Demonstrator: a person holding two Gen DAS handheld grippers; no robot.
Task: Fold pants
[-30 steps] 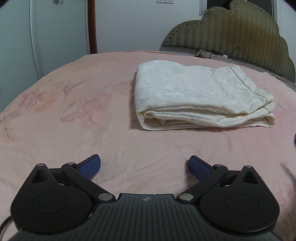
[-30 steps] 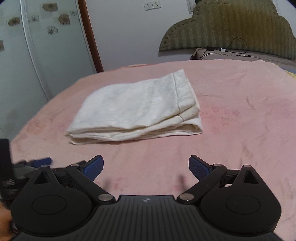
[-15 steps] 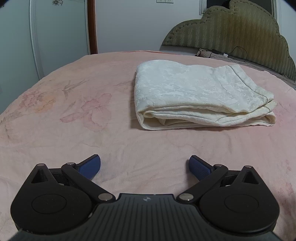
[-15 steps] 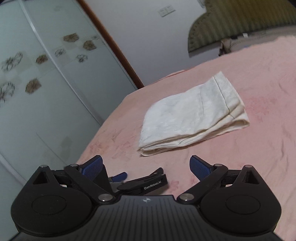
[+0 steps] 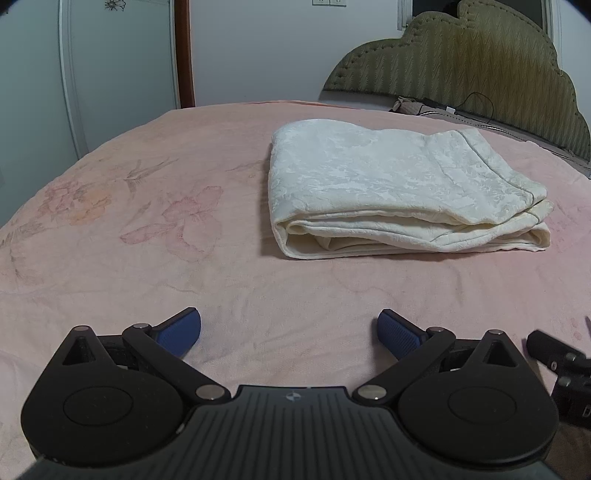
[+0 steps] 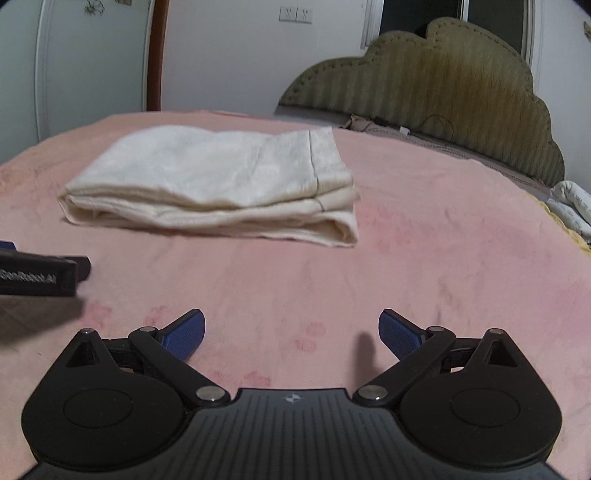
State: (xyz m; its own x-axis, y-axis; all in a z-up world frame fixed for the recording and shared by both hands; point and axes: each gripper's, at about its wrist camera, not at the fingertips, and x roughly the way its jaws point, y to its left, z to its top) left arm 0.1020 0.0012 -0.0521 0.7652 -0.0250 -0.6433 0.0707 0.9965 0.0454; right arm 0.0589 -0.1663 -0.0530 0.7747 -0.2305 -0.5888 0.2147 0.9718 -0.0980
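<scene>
Two grippers: both mine, both spread wide and holding nothing.
Pants: the cream pants (image 5: 399,192) lie folded into a thick flat stack on the pink bedspread (image 5: 147,229), ahead of both grippers and touched by neither.
Pants, edges: the rounded fold faces the wardrobe side; the stitched hem end points toward the headboard (image 5: 480,62).
Change, pants: the stack sits as it did half a second ago, same shape, same spot on the bedspread.
Change, right gripper: half a second ago my right wrist view was tilted, with the pants up and to the right; now my right gripper (image 6: 291,332) is level and faces the pants head on, the picture a little blurred.
Change, left gripper: my left gripper (image 5: 289,330) has not shifted; it sits short of the pants with its blue pads (image 5: 181,330) apart over bare bedspread.
Change, side view: black parts of my right gripper now show at the lower right edge of the left wrist view, which showed none before.
Left gripper from the right: its black body lies near the pants' rounded fold, low on the bedspread.
Containers: I see none.
Beyond the pants: headboard, cable (image 5: 476,107) along its foot, wardrobe door (image 5: 118,66), wall sockets (image 6: 295,14).
</scene>
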